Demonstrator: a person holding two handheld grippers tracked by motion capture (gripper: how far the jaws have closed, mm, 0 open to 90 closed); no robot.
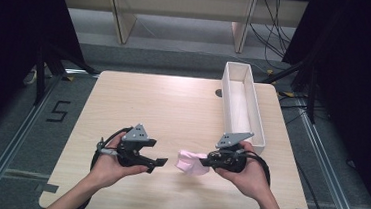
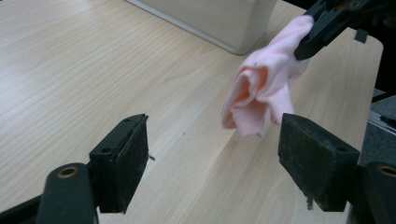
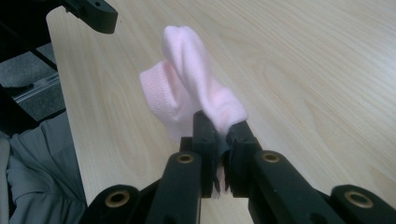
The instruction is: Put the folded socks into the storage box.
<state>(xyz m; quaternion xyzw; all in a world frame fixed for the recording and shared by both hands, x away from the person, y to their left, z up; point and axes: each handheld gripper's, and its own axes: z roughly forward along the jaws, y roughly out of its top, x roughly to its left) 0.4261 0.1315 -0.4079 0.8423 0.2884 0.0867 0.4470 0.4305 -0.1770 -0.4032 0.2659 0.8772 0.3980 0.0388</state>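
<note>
While a person holds a gripper in each hand, the wide wooden tabletop [image 1: 173,108] lies under them. A long white box [image 1: 244,101] stands on the far right part of the tabletop, with its open side up. The left gripper [image 1: 156,161] is near the person's edge, and its fingers [image 2: 122,163] are wide apart with nothing between them. The right gripper [image 1: 204,159] is just across from it, and its fingers [image 3: 205,140] are pressed together on one end of a small pink sock [image 1: 190,162]. The sock hangs up off the tabletop, between the two grippers and near the left one, with its ribbed open end [image 3: 159,91] drooping down.
</note>
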